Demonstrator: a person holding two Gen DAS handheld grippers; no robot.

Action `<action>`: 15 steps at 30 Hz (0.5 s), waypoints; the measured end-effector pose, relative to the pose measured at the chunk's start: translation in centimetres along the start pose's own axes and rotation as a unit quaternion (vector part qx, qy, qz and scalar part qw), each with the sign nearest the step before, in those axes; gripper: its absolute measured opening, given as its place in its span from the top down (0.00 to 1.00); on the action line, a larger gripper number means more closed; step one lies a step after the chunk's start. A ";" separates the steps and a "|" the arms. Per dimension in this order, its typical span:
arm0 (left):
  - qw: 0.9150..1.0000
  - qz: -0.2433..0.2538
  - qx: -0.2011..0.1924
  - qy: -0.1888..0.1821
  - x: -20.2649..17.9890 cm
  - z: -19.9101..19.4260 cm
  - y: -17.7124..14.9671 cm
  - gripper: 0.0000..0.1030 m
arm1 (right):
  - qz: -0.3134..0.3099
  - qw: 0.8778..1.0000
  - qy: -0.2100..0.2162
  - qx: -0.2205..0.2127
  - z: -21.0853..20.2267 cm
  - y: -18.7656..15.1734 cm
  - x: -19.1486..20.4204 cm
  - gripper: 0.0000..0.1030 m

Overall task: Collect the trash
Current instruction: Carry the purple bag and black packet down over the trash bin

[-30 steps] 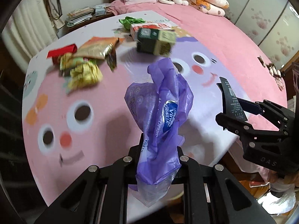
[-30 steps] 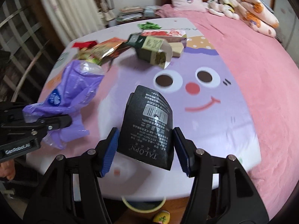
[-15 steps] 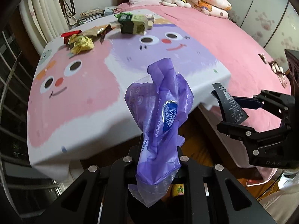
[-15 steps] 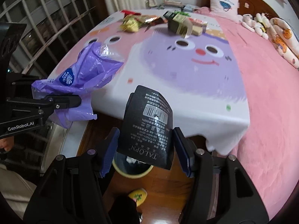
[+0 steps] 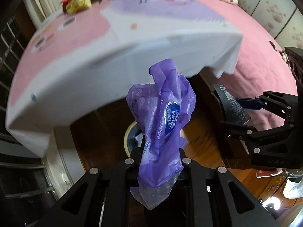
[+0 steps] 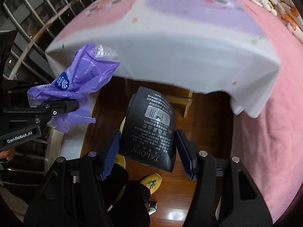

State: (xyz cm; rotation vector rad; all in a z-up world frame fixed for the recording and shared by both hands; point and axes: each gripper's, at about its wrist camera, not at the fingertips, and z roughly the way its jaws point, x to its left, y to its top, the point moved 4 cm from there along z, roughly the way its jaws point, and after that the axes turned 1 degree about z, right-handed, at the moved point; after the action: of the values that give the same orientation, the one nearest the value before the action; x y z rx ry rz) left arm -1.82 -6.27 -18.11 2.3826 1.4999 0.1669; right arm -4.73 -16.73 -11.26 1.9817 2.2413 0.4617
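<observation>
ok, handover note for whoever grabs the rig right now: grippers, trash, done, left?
Left gripper: shut on the purple plastic wrapper.
Right gripper: shut on the black TALOPN package.
Both hang past the table edge, above the wooden floor; the yellow-rimmed bin sits on the floor right behind the purple wrapper.
Done: two pieces lifted off the table.
Left: drop both into the bin, then go back for the trash still at the far end of the table: the yellow crumpled wrapper and blurred items beside it.
</observation>
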 end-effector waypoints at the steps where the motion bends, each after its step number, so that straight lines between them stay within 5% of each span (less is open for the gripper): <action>1: 1.000 -0.002 0.005 -0.002 0.1 1.4 -0.6 0.84 | 0.000 1.000 -0.001 0.007 1.5 -0.6 -0.1 0.46; 15: 0.998 -0.011 0.055 -0.025 1.9 19.2 -6.1 0.84 | -0.001 0.999 0.020 0.043 19.4 -4.4 -1.8 0.44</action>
State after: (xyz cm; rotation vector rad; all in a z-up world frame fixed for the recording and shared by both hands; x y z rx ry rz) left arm -1.11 -6.06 -38.33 2.4342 1.5500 0.0188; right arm -3.21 -15.98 -31.13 2.0289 2.3251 0.4142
